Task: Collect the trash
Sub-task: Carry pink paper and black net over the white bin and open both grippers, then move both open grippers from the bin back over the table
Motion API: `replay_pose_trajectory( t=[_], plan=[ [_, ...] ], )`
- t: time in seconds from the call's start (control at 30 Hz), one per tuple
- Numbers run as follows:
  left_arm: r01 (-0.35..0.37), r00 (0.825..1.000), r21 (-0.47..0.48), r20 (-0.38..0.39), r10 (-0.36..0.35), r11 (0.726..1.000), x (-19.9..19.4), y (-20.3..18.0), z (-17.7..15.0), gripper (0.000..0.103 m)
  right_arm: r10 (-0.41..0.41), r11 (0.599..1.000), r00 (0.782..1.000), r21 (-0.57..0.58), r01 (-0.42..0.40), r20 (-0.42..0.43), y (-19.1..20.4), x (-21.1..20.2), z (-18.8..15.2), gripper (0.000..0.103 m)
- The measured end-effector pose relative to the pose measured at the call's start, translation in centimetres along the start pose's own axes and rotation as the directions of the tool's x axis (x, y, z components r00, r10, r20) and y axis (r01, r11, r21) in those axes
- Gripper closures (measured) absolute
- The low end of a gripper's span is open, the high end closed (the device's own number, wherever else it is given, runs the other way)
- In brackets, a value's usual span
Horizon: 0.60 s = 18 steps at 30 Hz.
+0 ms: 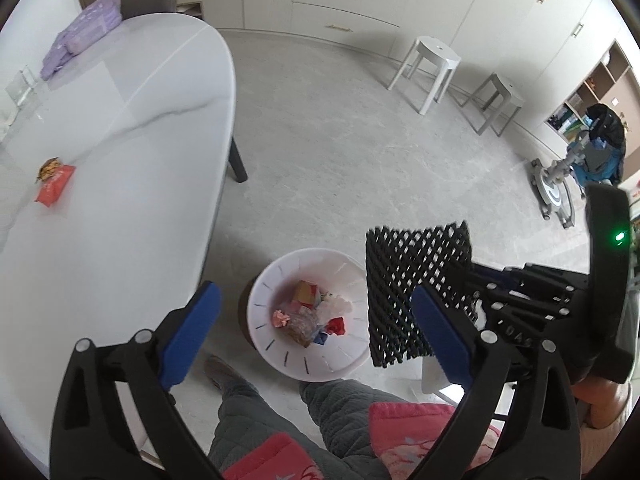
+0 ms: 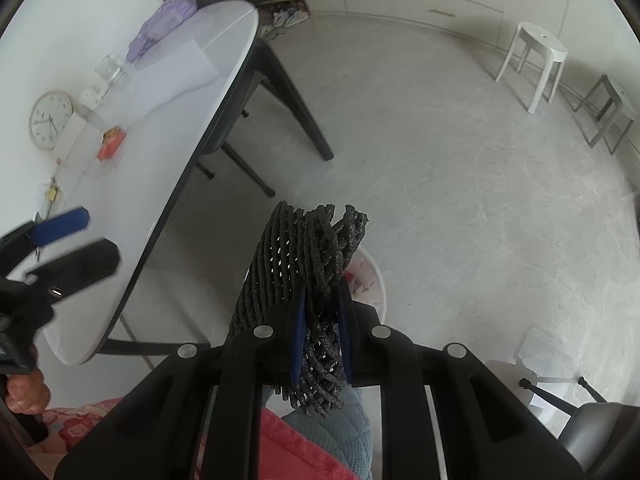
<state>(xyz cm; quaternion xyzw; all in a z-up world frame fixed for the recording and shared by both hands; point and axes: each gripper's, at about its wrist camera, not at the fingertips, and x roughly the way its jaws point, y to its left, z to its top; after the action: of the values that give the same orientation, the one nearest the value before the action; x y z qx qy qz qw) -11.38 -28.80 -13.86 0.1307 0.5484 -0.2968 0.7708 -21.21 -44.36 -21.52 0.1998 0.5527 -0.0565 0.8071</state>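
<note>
My right gripper (image 2: 322,320) is shut on a black foam mesh (image 2: 308,256) and holds it in the air beside the white trash bin (image 2: 378,280). In the left wrist view the black foam mesh (image 1: 416,280) hangs just right of the white trash bin (image 1: 280,344), which stands on the floor and holds several wrappers. My left gripper (image 1: 316,332) is open and empty above the bin. A red snack packet (image 1: 54,184) lies on the white table (image 1: 120,160); the packet also shows in the right wrist view (image 2: 110,144).
Purple packs (image 1: 84,36) and a glass (image 1: 22,88) sit at the table's far end. A clock (image 2: 50,118) leans by the wall. Two stools (image 1: 432,68) stand on the floor by the cabinets. A person's legs (image 1: 280,420) are below the grippers.
</note>
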Motion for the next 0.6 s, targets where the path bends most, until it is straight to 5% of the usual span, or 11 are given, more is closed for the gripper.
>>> replay_pose_trajectory(
  t=[0.17, 0.4, 0.6],
  plan=[
    [-0.022, 1.000, -0.036, 0.004, 0.022, 0.999, -0.4, 1.2, -0.2, 0.010, -0.011, 0.998, 0.998, -0.063, 0.007, -0.058, 1.6, 2.9, 0.2, 0.079],
    [-0.047, 0.999, -0.064, 0.014, 0.048, 0.997, -1.0, 2.3, -0.3, 0.010, -0.027, 0.998, 0.996, -0.052, 0.023, -0.084, 2.3, 4.7, 0.6, 0.009],
    [-0.057, 0.998, -0.083, 0.019, 0.059, 0.995, -1.1, 2.7, -0.2, 0.008, -0.066, 0.997, 0.994, 0.023, 0.068, -0.086, 1.8, 4.7, 0.8, 0.003]
  ],
)
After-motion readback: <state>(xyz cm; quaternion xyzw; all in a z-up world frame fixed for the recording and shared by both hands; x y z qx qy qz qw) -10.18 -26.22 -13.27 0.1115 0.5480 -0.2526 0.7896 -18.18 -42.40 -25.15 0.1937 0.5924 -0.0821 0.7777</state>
